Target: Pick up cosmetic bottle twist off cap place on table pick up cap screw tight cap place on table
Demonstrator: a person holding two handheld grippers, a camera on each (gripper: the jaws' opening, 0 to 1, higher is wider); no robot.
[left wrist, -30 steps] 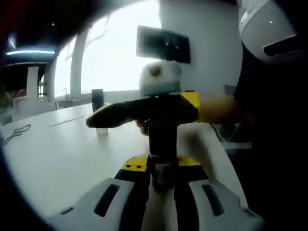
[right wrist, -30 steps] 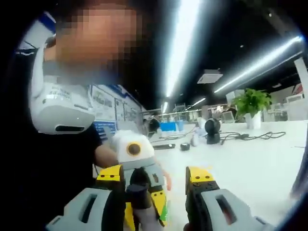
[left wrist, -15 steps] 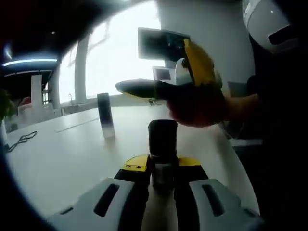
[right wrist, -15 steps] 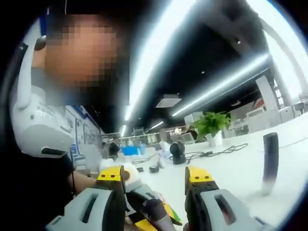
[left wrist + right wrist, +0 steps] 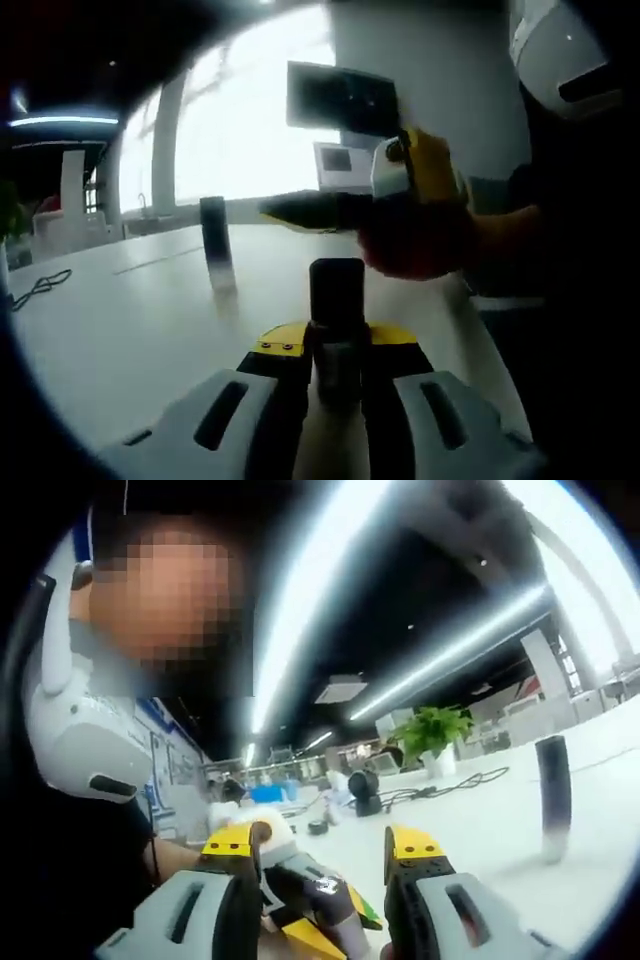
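Left gripper (image 5: 338, 345) was clamped on the dark cylindrical cosmetic bottle (image 5: 338, 300); right gripper (image 5: 318, 865) jaws apart, empty. Tall dark cap (image 5: 552, 795) stood on white desk (image 5: 130, 320); recapping seemingly remained.

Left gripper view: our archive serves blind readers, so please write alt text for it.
The left gripper holds a dark cosmetic bottle upright between its jaws over a white table. The right gripper hangs above it, and a dark cylinder stands on the table behind.
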